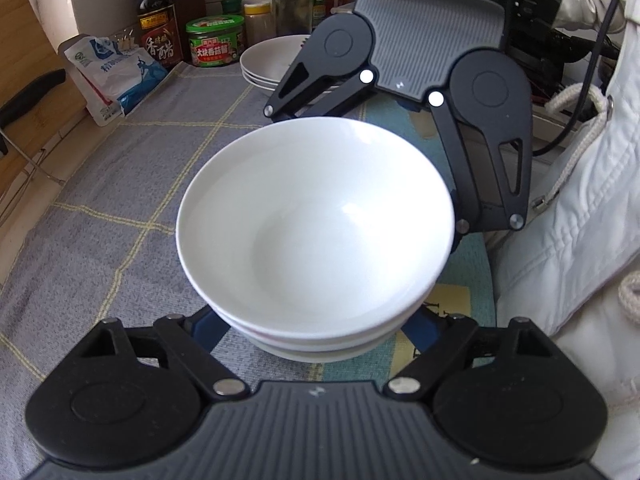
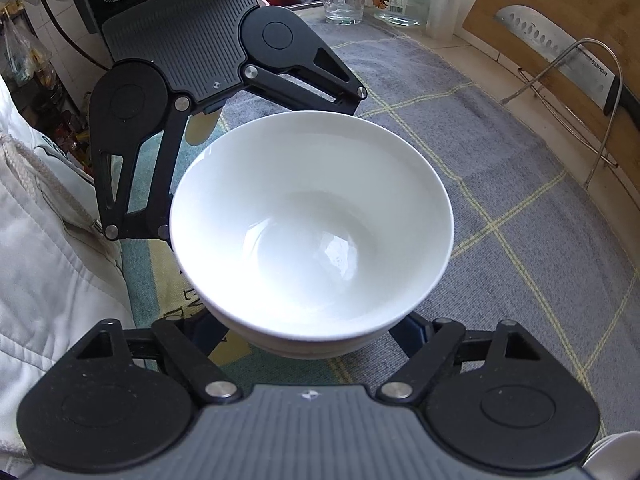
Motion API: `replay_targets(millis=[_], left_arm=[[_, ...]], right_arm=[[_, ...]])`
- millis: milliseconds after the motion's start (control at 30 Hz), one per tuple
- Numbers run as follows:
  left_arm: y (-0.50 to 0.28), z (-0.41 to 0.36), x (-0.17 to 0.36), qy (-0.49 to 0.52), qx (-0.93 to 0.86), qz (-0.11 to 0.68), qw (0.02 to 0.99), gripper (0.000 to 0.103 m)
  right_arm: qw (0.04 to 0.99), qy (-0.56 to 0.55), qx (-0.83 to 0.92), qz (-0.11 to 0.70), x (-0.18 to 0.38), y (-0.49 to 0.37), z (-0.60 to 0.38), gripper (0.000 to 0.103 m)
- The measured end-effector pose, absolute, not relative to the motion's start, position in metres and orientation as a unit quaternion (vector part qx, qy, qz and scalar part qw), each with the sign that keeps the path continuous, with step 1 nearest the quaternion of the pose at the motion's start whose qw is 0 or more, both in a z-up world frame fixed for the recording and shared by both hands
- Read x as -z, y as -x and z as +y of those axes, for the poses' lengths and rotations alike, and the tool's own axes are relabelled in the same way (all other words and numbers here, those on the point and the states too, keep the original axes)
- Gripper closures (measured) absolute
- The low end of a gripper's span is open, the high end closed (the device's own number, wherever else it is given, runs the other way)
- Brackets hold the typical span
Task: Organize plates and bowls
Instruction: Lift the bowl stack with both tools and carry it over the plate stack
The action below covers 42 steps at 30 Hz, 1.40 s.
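Jaws spread wide on both grippers, flanking the stack of white bowls (image 1: 316, 236) from opposite sides.

I see the left gripper (image 1: 316, 332) with its fingers low at the stack's near base; whether they touch it I cannot tell. The right gripper (image 2: 310, 332) faces it across the bowls, likewise spread at the base. Stack sits on the grey checked cloth (image 1: 120, 184); stacked plates (image 1: 268, 60) lie well beyond, near the jars (image 1: 215, 40).

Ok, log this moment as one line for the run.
stage: bowl stacking | bowl stack: on grey cloth | left gripper, right gripper: flanking stack | plates: stacked behind
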<state>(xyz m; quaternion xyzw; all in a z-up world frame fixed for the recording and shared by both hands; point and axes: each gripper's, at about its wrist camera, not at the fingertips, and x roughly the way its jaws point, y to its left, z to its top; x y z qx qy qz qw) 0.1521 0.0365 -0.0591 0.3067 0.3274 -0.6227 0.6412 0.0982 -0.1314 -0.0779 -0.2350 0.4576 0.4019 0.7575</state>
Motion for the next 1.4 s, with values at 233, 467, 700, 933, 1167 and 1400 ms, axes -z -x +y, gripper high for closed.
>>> replay_targets(millis=[233,467,700,933,1167,1400], left_arm=[[-0.15,0.033,0.054,-0.307,0.617,0.326,0.647,0.014],[-0.147,0.016,0.042,-0.308,0.61,0.321,0.656,0.014],[-0.141,-0.009,0.033,-0.304,0.603,0.317,0.666,0.014],[-0.13,-0.037,0.028,-0.305,0.597,0.313,0.673,0.014],[-0.134,-0.071,0.022,-0.303,0.599,0.306,0.675,0.014],[-0.143,-0.111,0.012,-0.306,0.61,0.285,0.673,0.014]], right_arm=[[0.762,0.233,-0.401,0.453,0.072,-0.095,-0.135,0.015],[0.763,0.238,-0.403,0.445,0.056,-0.092,-0.156,0.015],[0.762,0.246,-0.407,0.438,0.042,-0.086,-0.184,0.015],[0.762,0.252,-0.41,0.432,0.031,-0.083,-0.212,0.015],[0.764,0.258,-0.408,0.429,0.021,-0.082,-0.244,0.015],[0.771,0.266,-0.389,0.429,0.007,-0.077,-0.285,0.015]])
